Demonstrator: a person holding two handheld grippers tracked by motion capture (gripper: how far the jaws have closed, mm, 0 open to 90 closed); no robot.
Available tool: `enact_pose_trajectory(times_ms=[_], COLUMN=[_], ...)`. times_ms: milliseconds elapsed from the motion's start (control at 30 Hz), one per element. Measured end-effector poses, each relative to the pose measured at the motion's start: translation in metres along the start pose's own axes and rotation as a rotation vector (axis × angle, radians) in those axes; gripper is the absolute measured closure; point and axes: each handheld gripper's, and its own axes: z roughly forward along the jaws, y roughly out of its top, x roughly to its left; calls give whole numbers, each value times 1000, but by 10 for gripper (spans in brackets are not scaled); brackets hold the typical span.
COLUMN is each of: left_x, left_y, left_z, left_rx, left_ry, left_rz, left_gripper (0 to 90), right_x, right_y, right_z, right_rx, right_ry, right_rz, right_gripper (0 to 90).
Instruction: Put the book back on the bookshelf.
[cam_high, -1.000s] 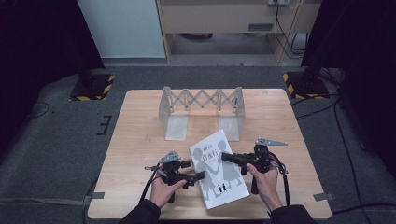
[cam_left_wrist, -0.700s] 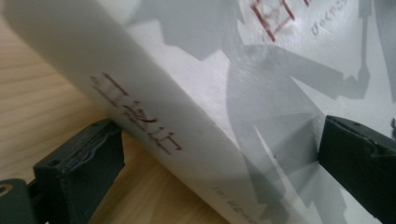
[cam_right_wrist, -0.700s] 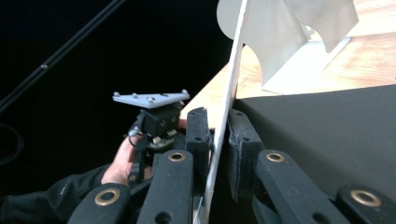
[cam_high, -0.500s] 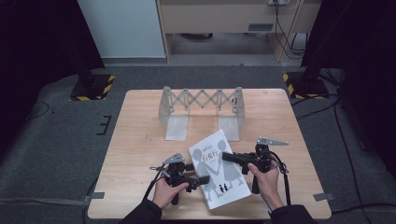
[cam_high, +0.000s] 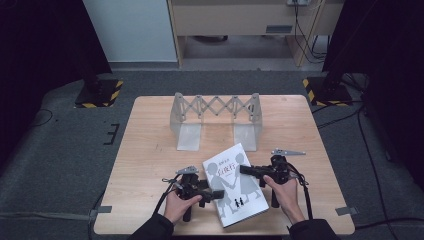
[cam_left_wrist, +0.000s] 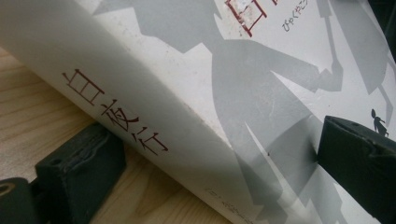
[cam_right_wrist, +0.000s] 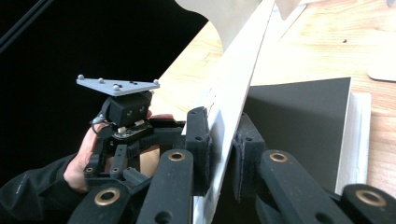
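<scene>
A white book (cam_high: 235, 185) with grey silhouettes on its cover lies near the table's front edge. My left gripper (cam_high: 212, 194) is at its left side. Its jaws have just been opening and now stand wide, and the spine (cam_left_wrist: 140, 121) with red characters runs between them without being pinched. My right gripper (cam_high: 245, 170) reaches in from the right. It is shut on the front cover (cam_right_wrist: 233, 79) and holds it raised on edge over the black endpaper (cam_right_wrist: 299, 121). The left gripper (cam_right_wrist: 123, 112) and its hand appear beyond the cover.
A grey metal scissor-style rack (cam_high: 215, 107) stands at the back middle of the wooden table (cam_high: 150, 150). Bare wood lies to the left and right of the book. The floor around is dark carpet, with striped stand bases at both back corners.
The left gripper has crept slightly toward the book and its jaws have spread a little. The right gripper and the cover have stayed put.
</scene>
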Motion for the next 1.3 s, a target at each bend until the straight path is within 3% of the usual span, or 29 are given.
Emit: enact_pose_trajectory(times_ms=[67,200,467,533,567,600,633,700,767,967,1300], left_x=[0,0,1,1,0,0,0,0,0,1,3], left_y=[0,-1,-4,-4,-4,-4,-4,-4,-4,-4,1], left_z=[0,0,-1,-1,-1,-1,-1,-2,-2,-1,1], left_rx=[0,-8,-39,-42,-41,-35,-33,-32,-34,-40,-29], left_ry=[2,5,4,5,14,27,34,36,36,35,30], left_rz=[2,1,-9,-5,-4,2,8,10,7,-4,-6], left_gripper=[7,10,20,32,46,60,73,89,89,108,118], right_x=[-1,0,5,7,8,7,5,1,1,-7,-11], right_y=[-1,-3,-9,-11,-13,-17,-22,-24,-23,-27,-29], right_z=[0,-1,-1,-1,2,8,14,17,17,20,20], right_rx=[1,4,-3,-8,2,36,55,74,77,83,73], right_ry=[-14,-65,-208,-238,-281,-309,-328,-323,-324,-334,-329], right_rz=[-7,-69,-267,-297,-287,-306,-296,-254,-249,-155,-106], right_gripper=[773,719,559,532,465,385,360,360,360,348,354])
